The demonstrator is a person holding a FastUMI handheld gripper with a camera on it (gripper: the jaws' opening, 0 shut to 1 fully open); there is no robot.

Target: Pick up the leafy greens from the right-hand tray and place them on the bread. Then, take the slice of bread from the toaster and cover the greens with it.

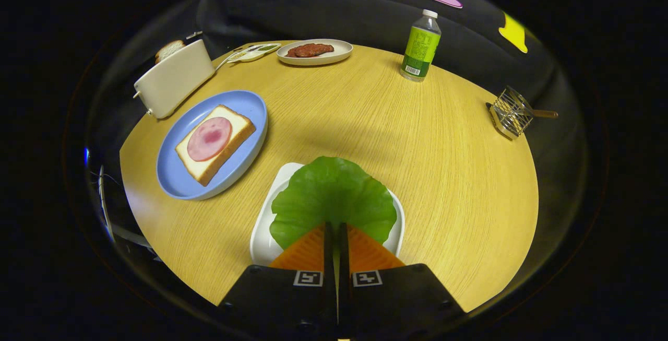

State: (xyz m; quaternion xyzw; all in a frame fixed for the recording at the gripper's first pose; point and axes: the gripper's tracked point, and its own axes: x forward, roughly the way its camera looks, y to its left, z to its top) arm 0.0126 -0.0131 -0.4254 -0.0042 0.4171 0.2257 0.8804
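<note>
A green lettuce leaf spreads out just ahead of my gripper, whose two fingers press together on its near edge. The leaf hangs over a white tray that lies under and around it. To the left, a blue plate holds a slice of bread topped with a round pink ham slice. Beyond the plate stands a cream toaster with a bread slice poking out of its top.
A round wooden table carries everything. At the far side lie a white plate with a reddish meat patty and a small spoon rest. A green-labelled bottle stands far right, and a wire rack sits at the right edge.
</note>
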